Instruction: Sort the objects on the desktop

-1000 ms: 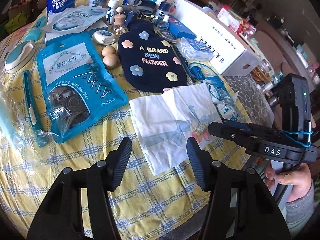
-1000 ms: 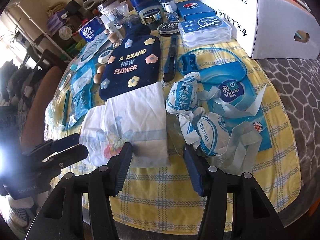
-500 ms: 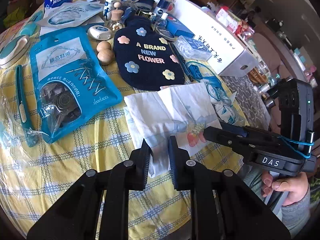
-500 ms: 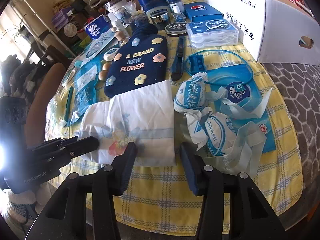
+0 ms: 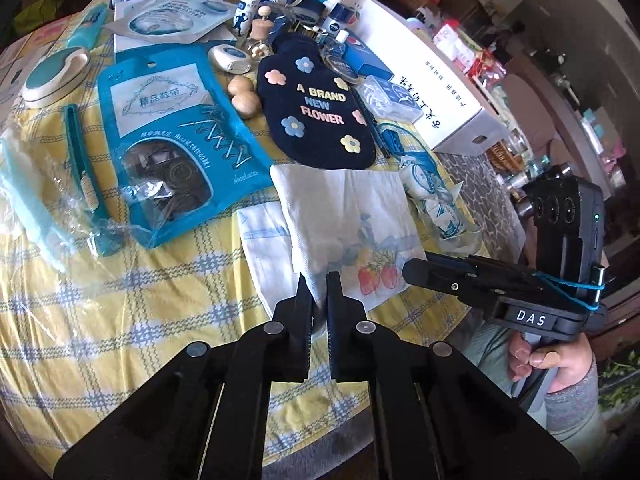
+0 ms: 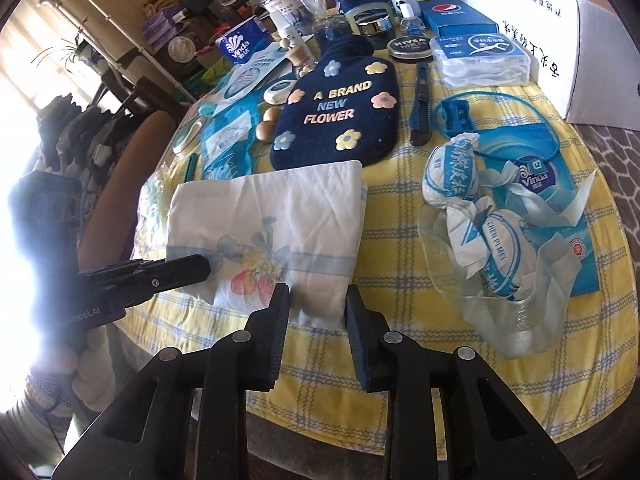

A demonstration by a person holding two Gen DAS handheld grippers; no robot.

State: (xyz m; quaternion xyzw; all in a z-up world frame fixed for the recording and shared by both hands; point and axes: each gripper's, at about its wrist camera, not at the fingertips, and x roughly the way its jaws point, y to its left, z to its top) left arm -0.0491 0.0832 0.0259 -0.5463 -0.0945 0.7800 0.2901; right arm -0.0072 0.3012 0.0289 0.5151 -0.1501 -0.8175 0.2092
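A white cloth (image 5: 344, 208) with a strawberry print lies folded on the yellow checked tablecloth (image 5: 120, 312), near the front edge. My left gripper (image 5: 319, 284) is shut on a pinched fold at the cloth's near edge. In the right wrist view the cloth (image 6: 280, 208) fills the middle, and the left gripper (image 6: 206, 268) grips its left side. My right gripper (image 6: 317, 300) straddles the cloth's near right corner. Its jaws are closing, and a gap still shows at the pads. The right gripper (image 5: 410, 270) also shows at the right of the left wrist view, held by a hand (image 5: 560, 364).
Behind the cloth lies a navy hot-water-bottle cover (image 6: 336, 108) with flowers. A blue shoelace packet (image 5: 168, 140) sits to the left and wrapped sweets in clear plastic (image 6: 480, 240) to the right. A white cardboard box (image 5: 432, 92) stands at the back right among several bottles and tins.
The left jaws went from wide apart to shut on the cloth's near edge, which now bunches up. The right jaws narrowed around the cloth's other corner.
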